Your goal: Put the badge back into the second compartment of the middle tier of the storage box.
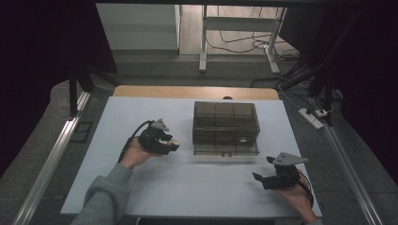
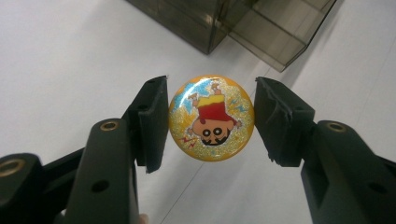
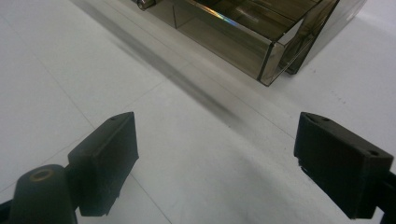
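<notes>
White tabletop (image 1: pixel 187 183), smoky box (image 1: pixel 225 123) as landmark; our left gripper (image 1: pixel 172 145) just left of box, clamping round badge (image 2: pixel 211 118) edge-on; right gripper (image 3: pixel 215 163) near box's front-right, jaws wide, empty; risk: thin rim grip, badge slips, drops short of box
</notes>
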